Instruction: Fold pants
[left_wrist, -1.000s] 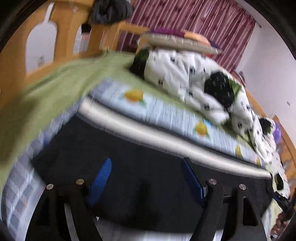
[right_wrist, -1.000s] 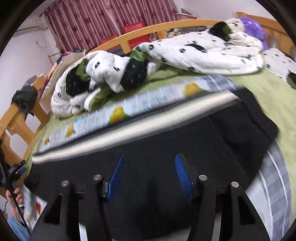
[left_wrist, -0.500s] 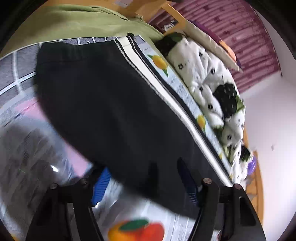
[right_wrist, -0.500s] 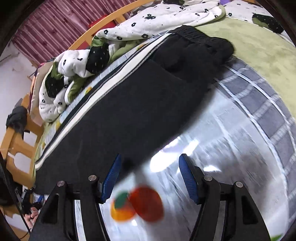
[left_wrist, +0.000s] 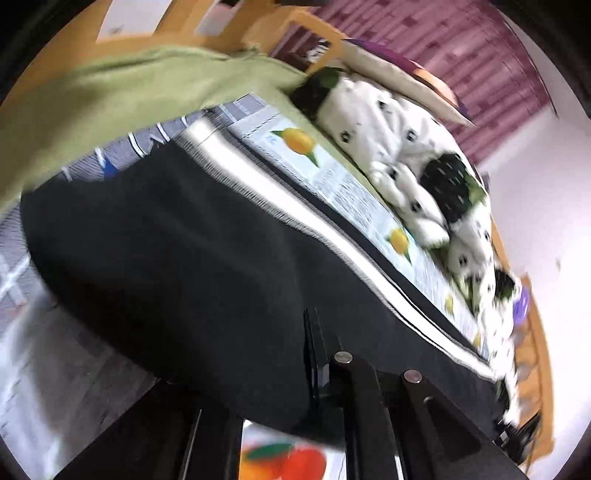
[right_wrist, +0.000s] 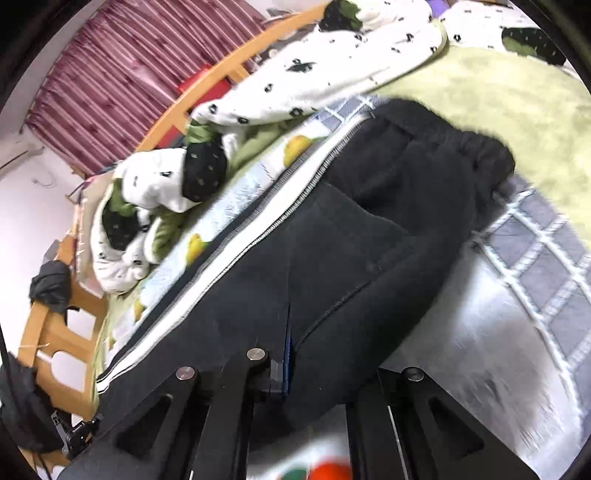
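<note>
On the bed (right_wrist: 517, 103) the black pants (right_wrist: 362, 251) lie full length, both legs apparently stacked, left tongs (left_wrist: 314, 354) and right tongs (right_wrist: 286, 354) each pinching the near edge, crosswise folds remaining.

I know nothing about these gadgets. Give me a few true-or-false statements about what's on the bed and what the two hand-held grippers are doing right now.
1. The pants are black with a white side stripe. True.
2. Both hand-held grippers hang open above the pants. False: the right hand-held gripper and the left hand-held gripper are each closed on the pants' near edge.
3. The pants lie on a bare wooden floor. False: they lie on a bed, over a fruit-print sheet.
4. A white quilt with black spots is bunched up beyond the pants. True.
5. The curtain is blue. False: it is dark red.
</note>
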